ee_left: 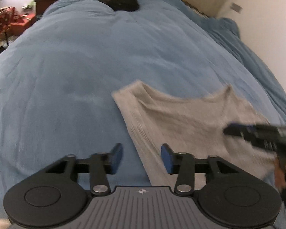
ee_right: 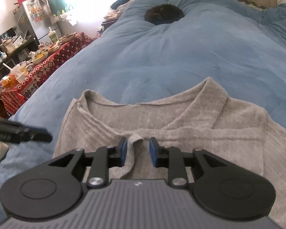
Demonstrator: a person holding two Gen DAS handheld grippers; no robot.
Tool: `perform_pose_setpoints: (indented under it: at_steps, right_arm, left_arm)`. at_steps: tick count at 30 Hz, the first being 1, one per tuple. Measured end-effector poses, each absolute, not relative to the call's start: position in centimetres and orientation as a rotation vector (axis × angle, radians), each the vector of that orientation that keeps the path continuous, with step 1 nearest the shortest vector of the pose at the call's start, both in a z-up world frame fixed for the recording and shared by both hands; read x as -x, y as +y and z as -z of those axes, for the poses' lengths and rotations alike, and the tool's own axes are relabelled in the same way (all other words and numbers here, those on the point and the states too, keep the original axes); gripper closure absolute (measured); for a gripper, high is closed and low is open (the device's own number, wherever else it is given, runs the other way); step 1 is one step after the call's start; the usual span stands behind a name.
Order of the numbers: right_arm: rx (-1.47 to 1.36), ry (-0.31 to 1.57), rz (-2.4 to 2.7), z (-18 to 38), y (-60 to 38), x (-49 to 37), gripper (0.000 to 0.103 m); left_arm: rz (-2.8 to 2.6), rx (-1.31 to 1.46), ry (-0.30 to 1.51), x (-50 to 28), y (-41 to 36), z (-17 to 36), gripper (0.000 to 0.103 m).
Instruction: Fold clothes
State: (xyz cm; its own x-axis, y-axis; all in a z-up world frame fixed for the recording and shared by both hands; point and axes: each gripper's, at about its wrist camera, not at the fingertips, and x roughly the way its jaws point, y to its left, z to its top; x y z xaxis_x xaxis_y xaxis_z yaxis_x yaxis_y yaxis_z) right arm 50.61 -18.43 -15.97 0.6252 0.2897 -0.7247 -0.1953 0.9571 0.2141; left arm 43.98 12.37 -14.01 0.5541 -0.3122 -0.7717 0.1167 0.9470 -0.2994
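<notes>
Grey knit top (ee_right: 162,118) lies on blue duvet (ee_right: 162,57), near edge of bed, partly folded: sides turned in, ribbed neckline toward the pillows. Soft, light, limp, probably stretchy; will sag and drag if lifted by one point, so pinch a doubled edge or corner, both sides together.

Right gripper (ee_right: 137,150) hovers low over the top's middle, jaws part open, a small raised fabric flap between them but not clamped, holding nothing. Left gripper (ee_left: 141,157) is wider open and empty, straddling the top's left edge, one finger over duvet, one over knit. Left view is motion-blurred.

Plenty of bare duvet ahead and left for laying folds. Dark round lump (ee_right: 164,15) far up the bed, well apart. Cluttered table (ee_right: 38,72) with red patterned cloth sits beside the bed's left side; keep swings off it.
</notes>
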Motion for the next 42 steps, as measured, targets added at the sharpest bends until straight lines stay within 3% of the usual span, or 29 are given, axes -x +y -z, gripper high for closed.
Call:
perform_pose_setpoints:
  at_steps: [3, 4, 5, 9, 14, 21, 25, 30, 32, 42]
  right_arm:
    - [-0.124, 0.854, -0.286, 16.6, -18.0, -51.4, 0.079]
    - [-0.12, 0.853, -0.287, 16.6, -17.9, -51.5, 0.093]
    - [-0.114, 0.851, -0.286, 16.6, -17.7, -51.5, 0.098]
    - [-0.121, 0.816, -0.238, 15.8, -17.6, -50.7, 0.1]
    - [-0.106, 0.837, -0.227, 15.9, -17.8, -50.6, 0.1]
    - [-0.131, 0.87, -0.211, 17.0, -18.2, -51.1, 0.099]
    - [-0.115, 0.856, -0.216, 16.0, -18.1, -50.6, 0.09]
    - [-0.086, 0.834, -0.205, 14.5, -18.3, -49.0, 0.088]
    - [-0.085, 0.812, -0.197, 13.7, -18.6, -47.7, 0.079]
    - [-0.122, 0.893, -0.309, 14.7, -16.6, -42.2, 0.078]
  left_arm:
    - [0.237, 0.237, 0.946, -45.9, 12.3, 14.7, 0.058]
    - [0.233, 0.243, 0.944, -46.5, 12.2, 15.0, 0.058]
    - [0.215, 0.242, 0.935, -47.0, 12.3, 15.2, 0.058]
    - [0.125, 0.251, 0.868, -48.5, 13.1, 15.3, 0.06]
    - [0.131, 0.214, 0.905, -50.2, 12.5, 16.5, 0.08]
    - [0.137, 0.174, 0.927, -50.6, 12.5, 16.3, 0.08]
    - [0.165, 0.193, 0.94, -48.7, 13.2, 15.0, 0.08]
    - [0.19, 0.175, 0.95, -45.1, 12.6, 13.1, 0.078]
    - [0.204, 0.169, 0.948, -43.2, 12.1, 12.5, 0.076]
    - [0.301, 0.078, 0.923, -35.4, 7.3, 11.7, 0.075]
